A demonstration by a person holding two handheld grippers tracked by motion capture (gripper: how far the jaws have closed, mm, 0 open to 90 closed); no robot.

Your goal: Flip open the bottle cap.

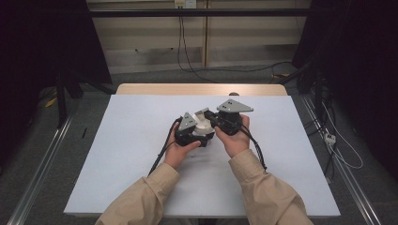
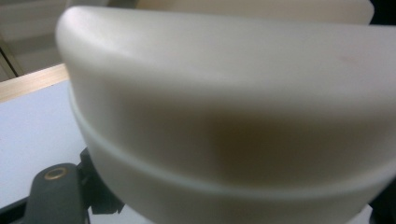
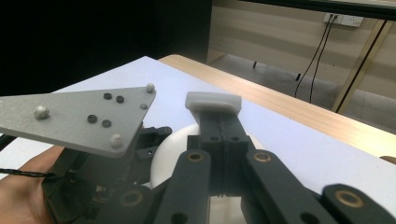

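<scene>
A cream round container [image 1: 203, 126] is held just above the middle of the table between both grippers. It looms very close in the left gripper view [image 2: 224, 121], with one black finger [image 2: 51, 196] against its lower left side. My left gripper [image 1: 201, 136] is shut on it. My right gripper [image 3: 219, 119] has its jaws pressed together on a small white flat tab [image 3: 214, 101] that stands up over the container [image 3: 170, 154]. The same tab [image 1: 202, 112] pokes up between the two grey plates, held by my right gripper [image 1: 210, 118].
The white table top [image 1: 141, 140] spreads around the hands, with a wooden strip [image 1: 202, 89] along its far edge. Black cables [image 1: 159, 157] trail back from the grippers. The left gripper's grey plate [image 3: 88, 116] lies close beside the right jaws.
</scene>
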